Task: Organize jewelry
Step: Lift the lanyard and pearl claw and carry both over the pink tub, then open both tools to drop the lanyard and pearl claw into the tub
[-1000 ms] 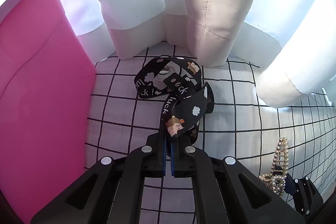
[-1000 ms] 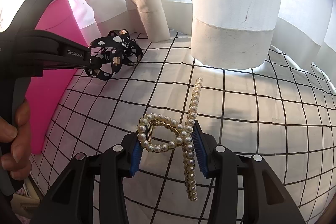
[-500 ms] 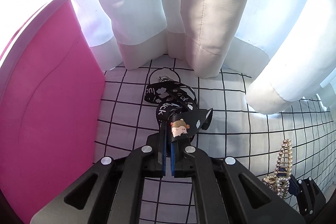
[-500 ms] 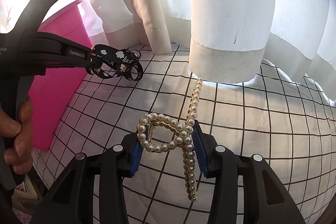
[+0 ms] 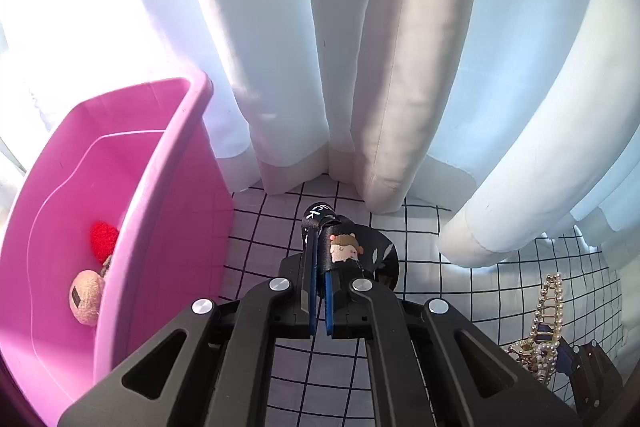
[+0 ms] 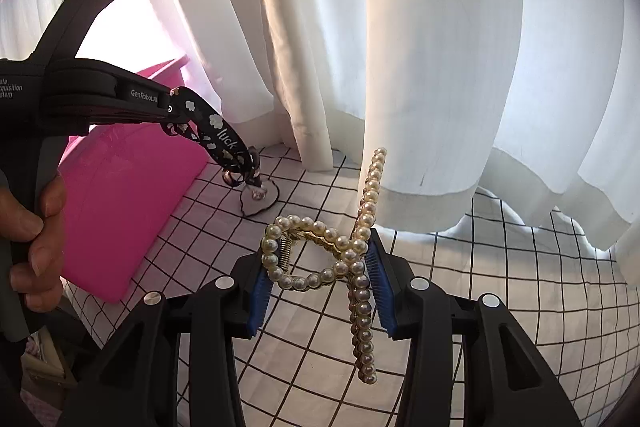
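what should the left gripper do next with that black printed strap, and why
Probably carry it leftward over the pink plastic bin and then open. The left gripper is shut on the black printed strap, whose lower end hangs near the white grid-patterned cloth, beside the bin rather than above it. The bin already holds a red heart and a beige plush.

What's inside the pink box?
Inside the pink box you can see a red fuzzy thing and a tan plush charm. The near wall hides the rest of the inside.
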Demonstrator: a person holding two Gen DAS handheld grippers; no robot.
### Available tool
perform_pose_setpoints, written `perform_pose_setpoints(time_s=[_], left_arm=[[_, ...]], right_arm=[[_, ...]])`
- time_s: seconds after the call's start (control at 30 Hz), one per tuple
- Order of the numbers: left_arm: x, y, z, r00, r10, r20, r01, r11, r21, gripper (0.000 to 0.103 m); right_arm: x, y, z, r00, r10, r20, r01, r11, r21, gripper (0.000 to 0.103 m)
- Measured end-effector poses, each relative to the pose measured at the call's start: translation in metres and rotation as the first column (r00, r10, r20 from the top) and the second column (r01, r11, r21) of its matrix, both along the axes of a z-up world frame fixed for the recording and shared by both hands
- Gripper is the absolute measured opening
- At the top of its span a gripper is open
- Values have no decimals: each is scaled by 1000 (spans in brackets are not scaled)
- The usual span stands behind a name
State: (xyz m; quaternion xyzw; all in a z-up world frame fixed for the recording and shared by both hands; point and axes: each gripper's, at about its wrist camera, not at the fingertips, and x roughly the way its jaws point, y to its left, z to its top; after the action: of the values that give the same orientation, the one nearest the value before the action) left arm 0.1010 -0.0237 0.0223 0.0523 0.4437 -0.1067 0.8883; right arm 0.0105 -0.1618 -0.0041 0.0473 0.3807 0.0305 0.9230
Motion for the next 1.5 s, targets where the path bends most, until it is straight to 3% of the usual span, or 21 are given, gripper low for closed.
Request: perform_pose_setpoints(time_s=[0.2,0.37,0.6,0.73,0.9,1.17,1.3,1.5], left_arm=[[1,16,56,996,30,88,-28,999,-25,3],[4,40,117,979,75,187,-67,997,-50,3],[8,104,189,937,185,297,-171,983,-71,3],[15,148,208,911,253,326,-246,967,-64,3],[27,201,186,899,339,277,-340,939,-46,3],[27,276,90,883,460,90,-461,887,-13,3],[25,286,51,880,475,18,-475,880,1,3],[25,291,24,877,479,-47,-479,878,7,3]], right_arm=[[8,11,46,995,53,88,-53,999,-8,42],[21,36,94,972,134,191,-132,991,-19,42],[51,93,158,909,276,313,-278,960,-38,42],[70,133,179,868,357,344,-367,929,-37,42],[97,185,173,838,452,304,-470,883,-18,42],[135,255,119,830,545,113,-551,834,24,42],[149,272,92,829,559,7,-559,828,44,42],[163,288,71,825,553,-115,-552,832,45,42]])
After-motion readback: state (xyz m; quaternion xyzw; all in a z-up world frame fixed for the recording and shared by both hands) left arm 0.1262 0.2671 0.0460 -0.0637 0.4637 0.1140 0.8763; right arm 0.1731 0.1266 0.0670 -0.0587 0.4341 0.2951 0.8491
